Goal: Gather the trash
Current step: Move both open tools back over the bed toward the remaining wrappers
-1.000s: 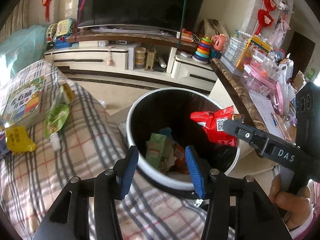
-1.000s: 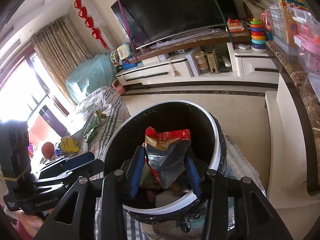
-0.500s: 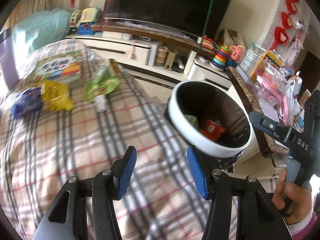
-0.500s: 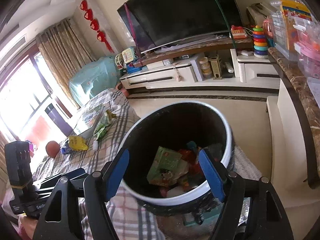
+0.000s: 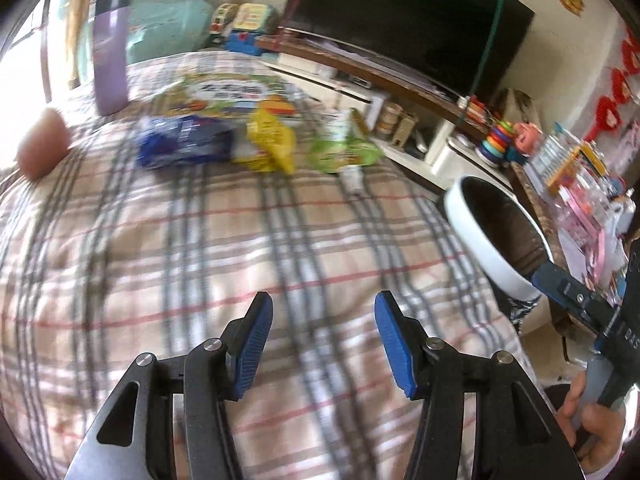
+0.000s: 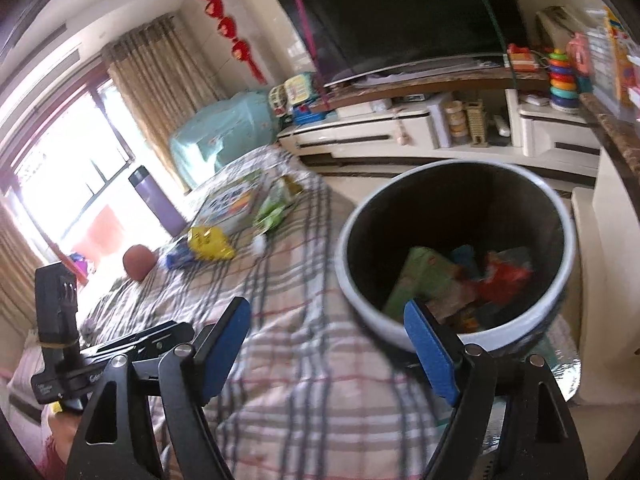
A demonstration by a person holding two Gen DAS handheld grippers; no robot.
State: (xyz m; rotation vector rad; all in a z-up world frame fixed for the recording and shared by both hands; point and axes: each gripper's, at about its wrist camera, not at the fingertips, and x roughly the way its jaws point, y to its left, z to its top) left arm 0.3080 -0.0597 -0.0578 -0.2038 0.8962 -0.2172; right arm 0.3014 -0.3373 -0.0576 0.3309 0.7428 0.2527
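1. Nearest in the left wrist view, the left tongs [image 5: 323, 340] stand apart with nothing between the blue pads, above the bare plaid cloth of the desk [image 5: 200, 264].
2. In the right wrist view the right tongs [image 6: 330, 350] are likewise spread and empty, with the near rim of the trash bin [image 6: 360, 312] just beyond the right-hand pad.
3. The bin stands at the right edge of the desk and holds several pieces: a green carton [image 6: 420, 280], a red wrapper [image 6: 504, 276] and other scraps too blurred to name. Judging by this, part of the collecting is done.
4. Farther off on the desk, trash is left: a blue packet [image 5: 184, 148], a yellow packet [image 5: 272, 142] just right of it, and a green packet [image 5: 344, 150] right of that, with a small white thing [image 5: 354, 178] just in front of it, too smeared to identify.
5. Behind these lie a picture book [image 5: 228, 94] and, to the far left, a purple bottle [image 5: 110, 52] standing upright and a brown ball [image 5: 42, 148]; I would guess these are not trash.
6. Both views are blurred by motion, so labels are unreadable. The bin's bottom is only partly seen, and its far side is cut off in the left wrist view by the other tool.
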